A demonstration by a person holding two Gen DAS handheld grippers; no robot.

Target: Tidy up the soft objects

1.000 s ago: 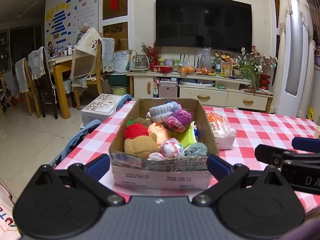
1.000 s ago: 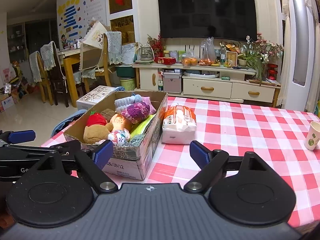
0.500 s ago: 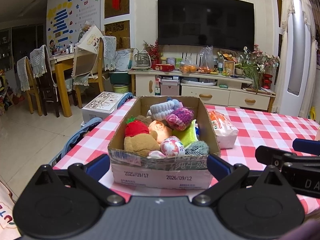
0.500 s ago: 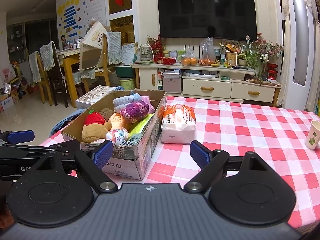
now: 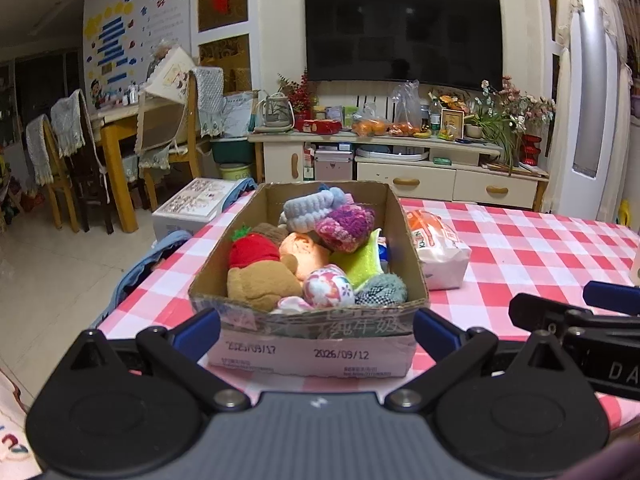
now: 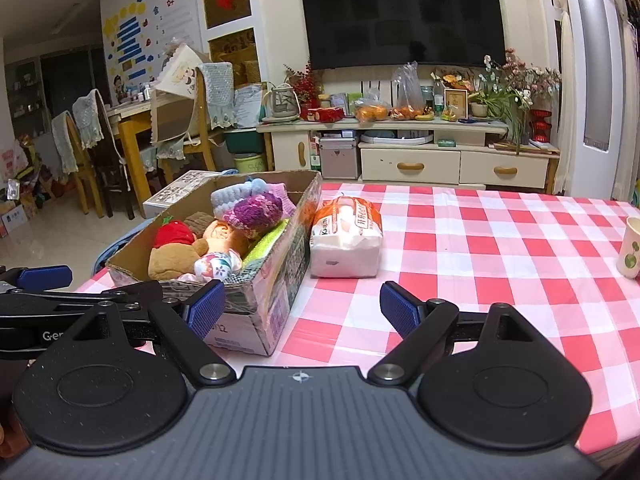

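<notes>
1. Left wrist view looks straight at the short near end of a cardboard box (image 5: 308,344) standing on the table (image 5: 532,252), which wears a red-and-white checked cloth.
2. Soft toys fill the box to its rim: a brown plush (image 5: 262,282), a red strawberry plush (image 5: 253,249), a floral ball (image 5: 328,287), a purple knitted piece (image 5: 346,222) and a pale blue knitted piece (image 5: 308,210) at the far end.
3. The left hand-held gripper (image 5: 316,330) is spread wide and holds nothing; its blue fingertips (image 5: 198,332) sit at either side of the box's near wall, but I cannot tell whether they touch it.
4. A tissue pack (image 6: 346,238) lies just beside the box's right wall.
5. Right wrist view shows the right hand-held gripper (image 6: 302,308) also wide open and empty, low over the table near its front edge, with its left finger close to the box's near corner.
6. To the right of the tissue pack the cloth is bare as far as a paper cup (image 6: 631,248) near the right edge.
7. The box stands close to the table's left edge, past which the floor drops away.
</notes>
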